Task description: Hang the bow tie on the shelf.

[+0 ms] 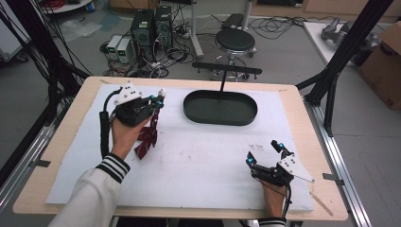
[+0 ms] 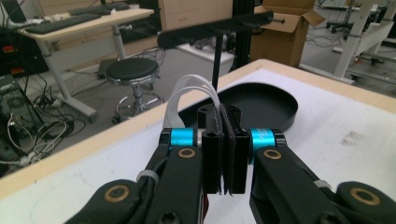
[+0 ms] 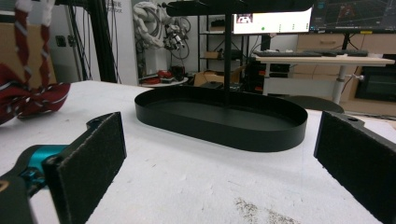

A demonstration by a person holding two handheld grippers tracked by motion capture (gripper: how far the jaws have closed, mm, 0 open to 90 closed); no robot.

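Beside the left gripper (image 1: 158, 100), an oval tray (image 1: 220, 108).

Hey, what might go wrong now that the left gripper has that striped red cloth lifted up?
The left gripper pinches the striped red cloth by one thin edge, so it may slip free. Its hanging end touches the white mat and might drag. The black stand over the oval tray could snag it.

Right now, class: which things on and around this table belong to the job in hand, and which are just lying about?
In the job:
left gripper, shut on the striped tie
black oval tray with its T-shaped stand

Lying about:
stool
computer towers
cardboard box
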